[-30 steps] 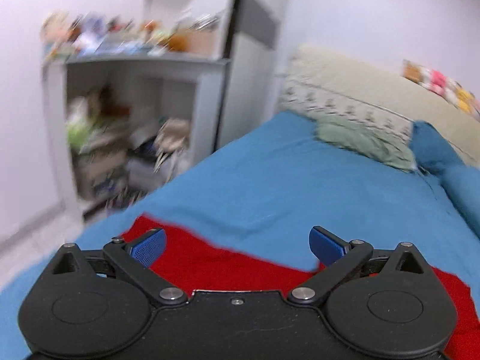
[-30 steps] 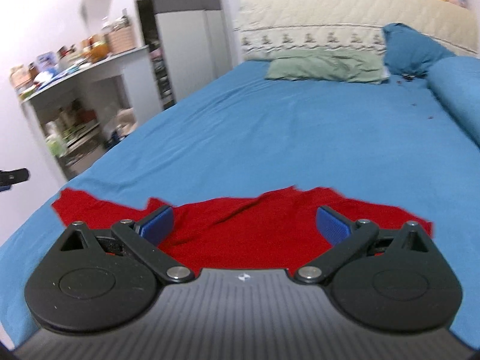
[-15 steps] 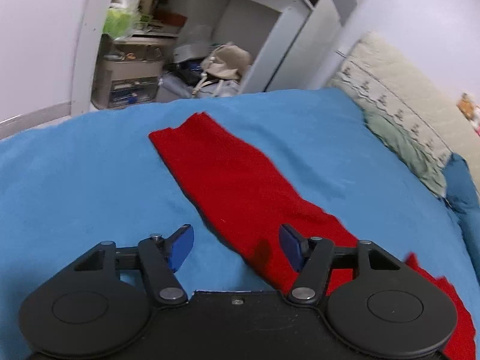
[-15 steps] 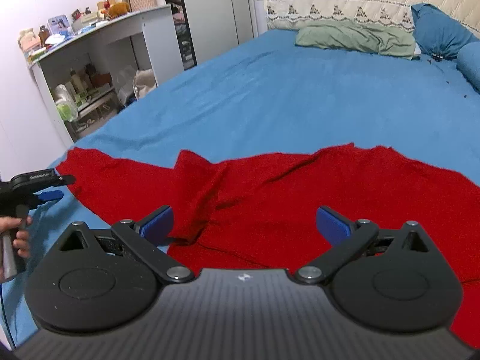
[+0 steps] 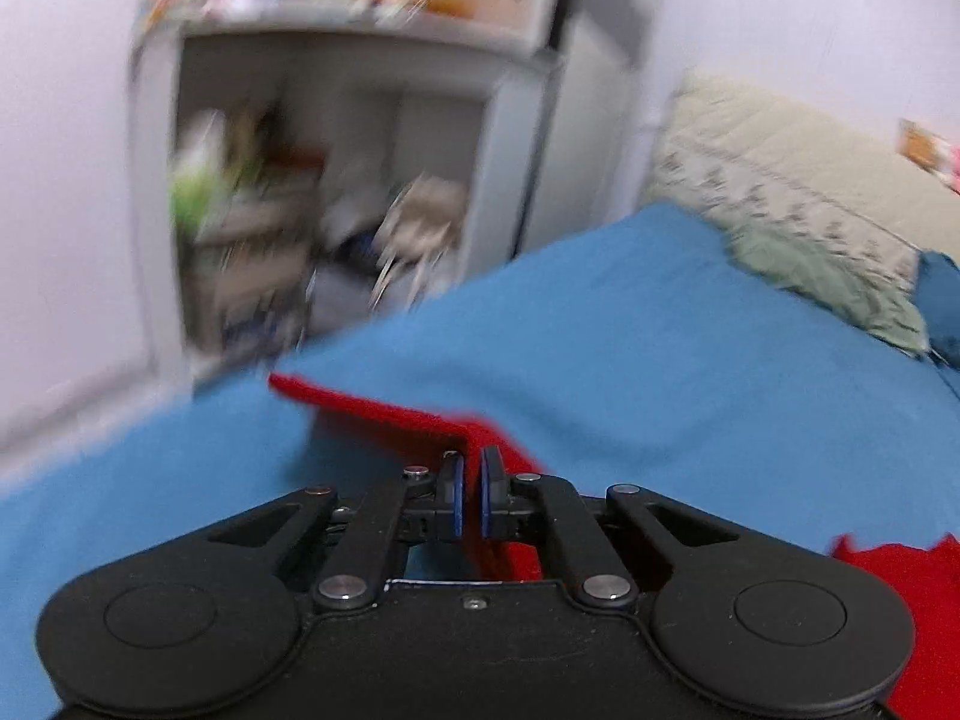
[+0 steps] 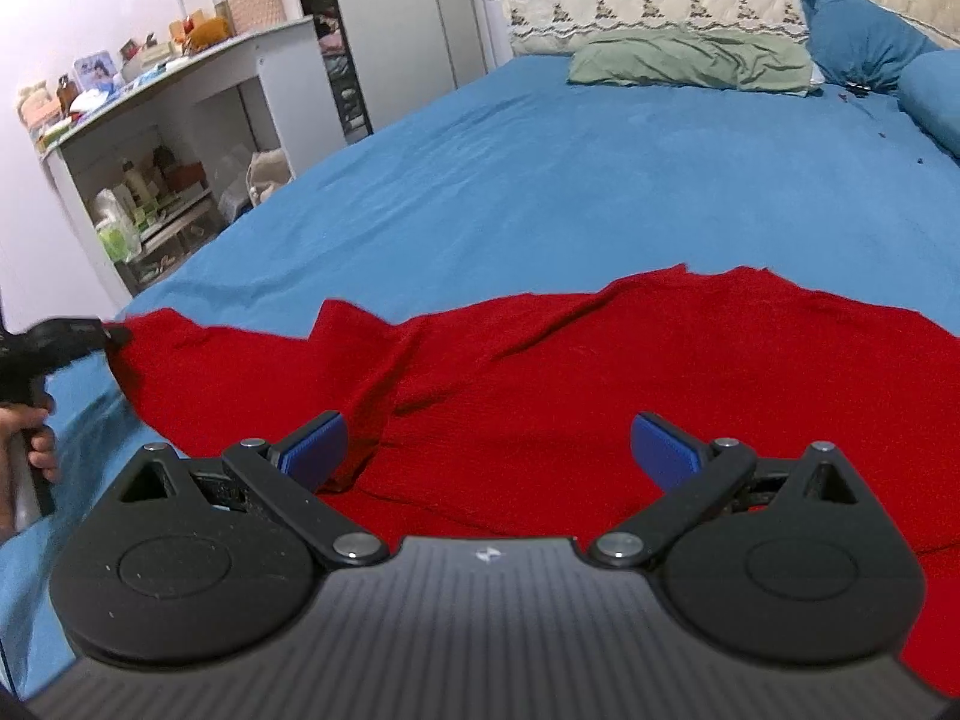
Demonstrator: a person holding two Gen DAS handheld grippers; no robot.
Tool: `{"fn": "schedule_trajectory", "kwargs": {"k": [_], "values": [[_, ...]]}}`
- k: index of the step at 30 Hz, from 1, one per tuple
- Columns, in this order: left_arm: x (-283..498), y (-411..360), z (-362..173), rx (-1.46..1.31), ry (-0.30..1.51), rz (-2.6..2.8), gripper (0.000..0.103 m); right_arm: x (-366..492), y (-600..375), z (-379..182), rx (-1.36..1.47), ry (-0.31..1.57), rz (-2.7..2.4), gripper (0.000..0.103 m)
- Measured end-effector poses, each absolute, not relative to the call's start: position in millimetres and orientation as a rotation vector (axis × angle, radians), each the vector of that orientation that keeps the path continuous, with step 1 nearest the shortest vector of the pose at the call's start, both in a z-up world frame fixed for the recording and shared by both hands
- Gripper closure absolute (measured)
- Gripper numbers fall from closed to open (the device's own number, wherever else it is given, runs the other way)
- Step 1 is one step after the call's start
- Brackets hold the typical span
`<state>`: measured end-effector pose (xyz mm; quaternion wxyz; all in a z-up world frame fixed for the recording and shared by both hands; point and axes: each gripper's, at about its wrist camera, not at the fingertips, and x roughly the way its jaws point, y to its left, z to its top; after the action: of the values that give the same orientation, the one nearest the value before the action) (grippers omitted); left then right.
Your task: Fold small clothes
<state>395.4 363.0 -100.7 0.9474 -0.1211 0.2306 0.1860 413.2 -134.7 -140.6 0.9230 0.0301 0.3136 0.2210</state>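
One red garment (image 6: 600, 372) is counted, spread on one bed (image 6: 600, 192). Two tongs are counted: the left tongs (image 5: 470, 501), also seen in the right wrist view (image 6: 108, 333), and the right tongs (image 6: 486, 450). Two blue pads are counted on each. One hand (image 6: 30, 438) is seen at the left edge. One green pillow (image 6: 690, 63) and two blue pillows (image 6: 858, 36) (image 6: 930, 96) are counted. One shelf unit (image 6: 180, 138) is noted; its contents are too many and too small to count.
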Motion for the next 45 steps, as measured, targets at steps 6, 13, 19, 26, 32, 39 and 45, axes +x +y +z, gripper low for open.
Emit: {"fn": "schedule_trajectory", "kwargs": {"k": [6,13,19,26,32,39,45], "values": [[397,248,-4,-0.097,0.327,0.101,0.098,404,-177,-117,0.084,0.607,0.384,0.000],[430,58,-2,-0.004,0.363,-0.224,0.098,387,-267,-93,0.082,0.562,0.258,0.000],[444,-58,-107,0.050,0.610,-0.363,0.098,383,-346,-102,0.086,0.606,0.143,0.000],[422,-85,-156,0.080,0.698,-0.368,0.086,384,-389,-139,0.107,0.683,0.133,0.000],[383,-25,-113,0.029,0.573,-0.314,0.031,386,-384,-140,0.121,0.654,0.175,0.000],[360,68,-112,0.154,0.496,-0.017,0.031,416,-329,-143,0.016,0.650,0.282,0.000],[372,110,-142,0.121,0.590,0.025,0.032,473,-279,-161,-0.042,0.693,0.348,0.004]]}}
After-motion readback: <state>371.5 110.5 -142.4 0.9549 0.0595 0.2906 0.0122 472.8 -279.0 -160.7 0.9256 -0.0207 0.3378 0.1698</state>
